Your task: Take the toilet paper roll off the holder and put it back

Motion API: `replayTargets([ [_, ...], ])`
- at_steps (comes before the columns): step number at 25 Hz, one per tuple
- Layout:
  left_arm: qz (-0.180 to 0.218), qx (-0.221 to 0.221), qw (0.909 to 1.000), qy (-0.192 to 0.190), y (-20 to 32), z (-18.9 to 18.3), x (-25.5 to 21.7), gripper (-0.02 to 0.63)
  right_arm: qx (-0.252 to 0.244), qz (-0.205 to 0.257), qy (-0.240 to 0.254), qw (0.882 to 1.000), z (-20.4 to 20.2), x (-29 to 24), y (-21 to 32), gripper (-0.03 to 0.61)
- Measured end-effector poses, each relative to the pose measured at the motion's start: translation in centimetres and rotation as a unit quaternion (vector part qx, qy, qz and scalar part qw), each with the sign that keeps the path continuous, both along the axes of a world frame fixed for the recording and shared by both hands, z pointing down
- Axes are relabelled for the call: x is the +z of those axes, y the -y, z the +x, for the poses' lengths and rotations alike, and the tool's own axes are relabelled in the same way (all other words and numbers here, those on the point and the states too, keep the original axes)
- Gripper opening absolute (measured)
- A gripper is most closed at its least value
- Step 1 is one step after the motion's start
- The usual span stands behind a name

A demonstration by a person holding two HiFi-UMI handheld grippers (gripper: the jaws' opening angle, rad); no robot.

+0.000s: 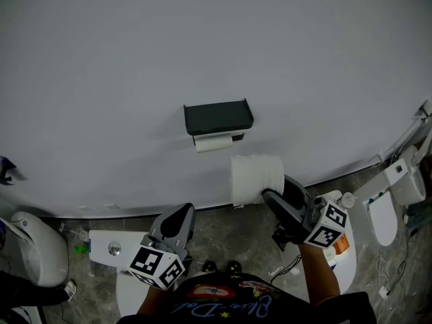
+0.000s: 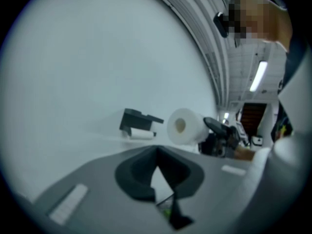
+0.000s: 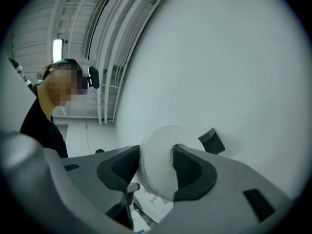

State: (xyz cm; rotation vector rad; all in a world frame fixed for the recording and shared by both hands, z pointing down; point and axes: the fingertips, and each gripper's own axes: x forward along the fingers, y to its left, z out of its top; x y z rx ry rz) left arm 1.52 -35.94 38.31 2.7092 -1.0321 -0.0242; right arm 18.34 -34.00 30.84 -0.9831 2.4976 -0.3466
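Note:
A black holder (image 1: 218, 117) is fixed to the white wall, with a thin white roll (image 1: 213, 142) on its bar beneath the shelf. A full toilet paper roll (image 1: 256, 176) hangs below and right of the holder, apart from it. My right gripper (image 1: 278, 189) is shut on that roll, squeezing its wall between the jaws (image 3: 158, 172). The holder's corner (image 3: 212, 140) shows just beyond it. My left gripper (image 1: 181, 214) sits lower left with its jaws together and nothing in them. From the left gripper view, the holder (image 2: 139, 118) and held roll (image 2: 184, 126) lie ahead.
A white toilet tank with a flush button (image 1: 111, 248) stands below my left gripper. Another toilet (image 1: 381, 218) is at the right, with a white fixture (image 1: 34, 248) at the far left. The floor is grey stone, and the white wall (image 1: 202, 46) fills the upper view.

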Motion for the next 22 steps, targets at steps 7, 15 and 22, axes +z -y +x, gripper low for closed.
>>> replayTargets([
  [7,-0.006,-0.013,0.9999,-0.008,-0.4,-1.6,-0.2,-0.002,0.031,0.056,-0.136,0.989,0.3,-7.8,7.1,0.224],
  [15,0.009,-0.028,0.9993,0.024,-0.8,-2.9,0.5,-0.002,0.030,0.001,-0.418,0.908,-3.4,-9.8,14.4,0.224],
  [22,-0.004,-0.032,0.9995,-0.006,-1.0,-3.7,0.2,-0.002,-0.024,-0.065,-0.567,0.820,-5.1,-7.3,17.9,0.224],
])
